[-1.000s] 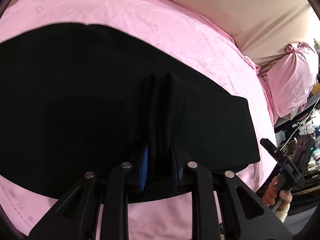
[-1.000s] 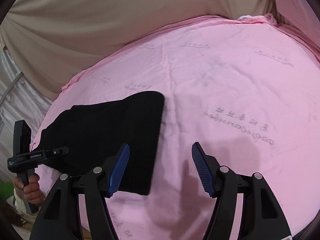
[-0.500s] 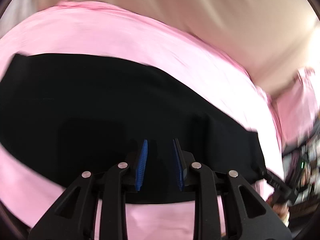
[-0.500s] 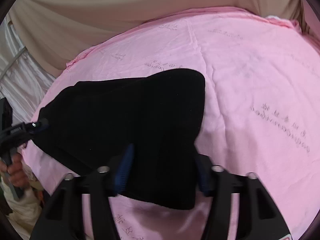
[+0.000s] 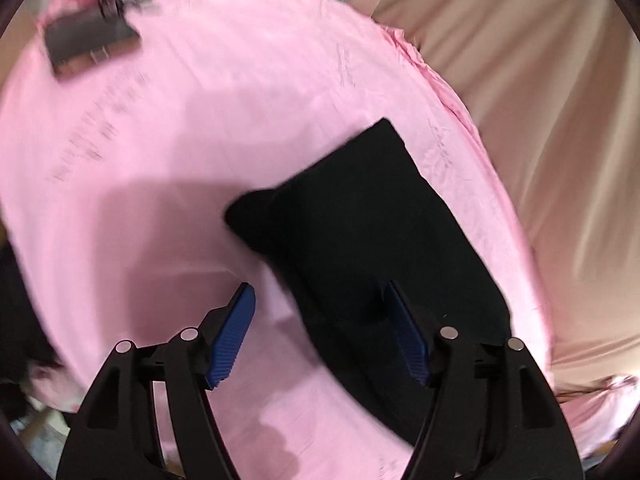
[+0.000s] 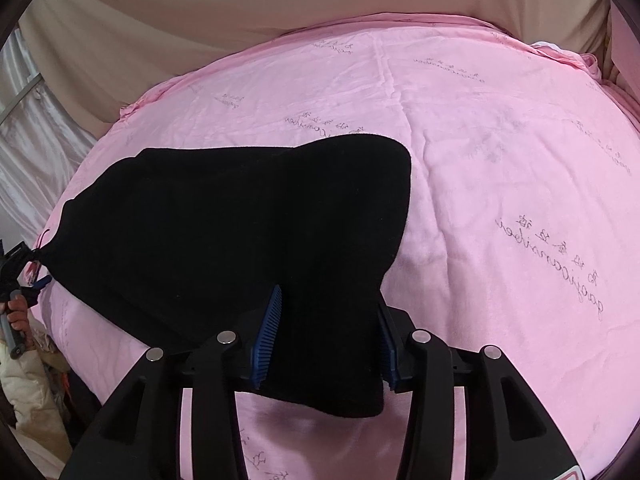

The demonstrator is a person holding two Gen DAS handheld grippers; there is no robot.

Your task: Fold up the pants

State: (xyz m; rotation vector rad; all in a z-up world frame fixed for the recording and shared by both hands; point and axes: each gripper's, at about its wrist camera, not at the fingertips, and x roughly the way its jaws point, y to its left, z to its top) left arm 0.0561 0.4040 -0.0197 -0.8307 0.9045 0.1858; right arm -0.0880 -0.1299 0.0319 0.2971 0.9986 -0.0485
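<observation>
— So, where do your grippers stand?
— Your right gripper (image 6: 328, 332) pinches the near edge of the black pants (image 6: 240, 232), which spread ahead and left over the pink sheet (image 6: 500, 160); open sheet lies to its right.
— And your left?
— Your left gripper (image 5: 320, 332) has just been opening: a second ago it clamped a bunched fold, now its jaws stand apart with nothing clamped, the pants' edge (image 5: 372, 240) under its right finger.
</observation>
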